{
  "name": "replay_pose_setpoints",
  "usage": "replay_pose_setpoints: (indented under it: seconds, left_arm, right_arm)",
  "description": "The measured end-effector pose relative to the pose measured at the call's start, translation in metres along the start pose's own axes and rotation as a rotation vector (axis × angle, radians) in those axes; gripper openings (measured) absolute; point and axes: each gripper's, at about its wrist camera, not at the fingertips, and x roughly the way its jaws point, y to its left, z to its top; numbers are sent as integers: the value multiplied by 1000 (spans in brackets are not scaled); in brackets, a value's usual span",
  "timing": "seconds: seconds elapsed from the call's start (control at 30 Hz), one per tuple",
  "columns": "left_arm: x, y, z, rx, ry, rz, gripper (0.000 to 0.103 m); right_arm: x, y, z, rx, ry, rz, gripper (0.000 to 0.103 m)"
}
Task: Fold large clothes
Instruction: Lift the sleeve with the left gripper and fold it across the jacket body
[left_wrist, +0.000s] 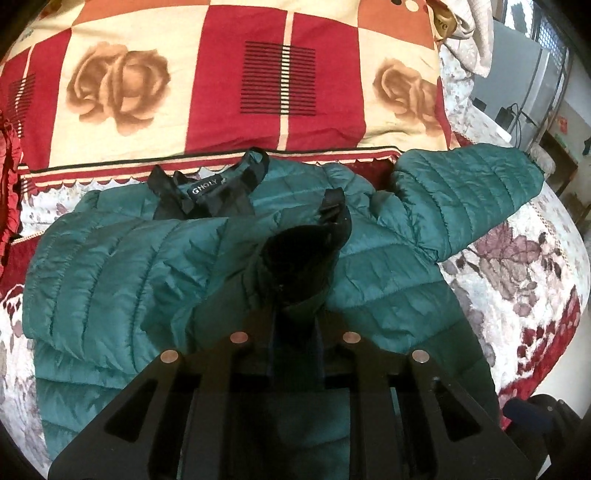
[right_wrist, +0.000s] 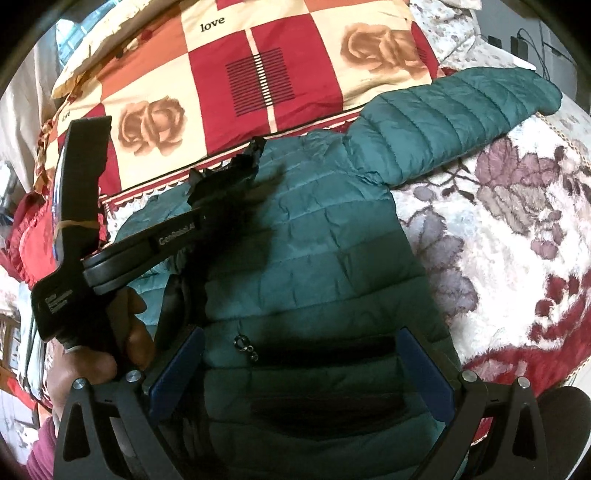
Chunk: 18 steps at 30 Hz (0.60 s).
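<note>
Bed with floral blanket (right_wrist: 517, 229): green puffer jacket (left_wrist: 388, 266) lies flat, collar far, hem near, one sleeve (right_wrist: 450, 110) stretched right. Left gripper (left_wrist: 295, 295) nearly shut, pinching the folded-in sleeve cuff (left_wrist: 306, 254), angled down. Right gripper (right_wrist: 301, 363) wide open over the jacket's pocket, holding nothing.

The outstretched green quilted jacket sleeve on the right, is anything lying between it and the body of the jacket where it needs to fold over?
Nothing visible blocks it. The outstretched green quilted sleeve lies flat on the floral blanket, and the jacket body beside it is bare there. The left tool, shut on the other sleeve's cuff, sits further left.
</note>
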Motion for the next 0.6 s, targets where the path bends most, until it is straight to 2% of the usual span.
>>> replay_pose_setpoints:
  seconds: [0.1, 0.27, 0.3, 0.6]
  left_arm:
    - [-4, 3, 0, -23, -3, -53, 16]
    - [-9, 11, 1, -99, -5, -173, 36]
    - [-11, 11, 1, -104, -9, -177, 37]
    - [-27, 15, 3, -50, -51, -67, 37]
  right_arm:
    - [-1, 3, 1, -9, -1, -4, 103]
    - [-1, 5, -1, -12, 1, -2, 103]
    - [-1, 5, -1, -8, 2, 1, 103]
    - [-2, 4, -1, 0, 4, 5, 103]
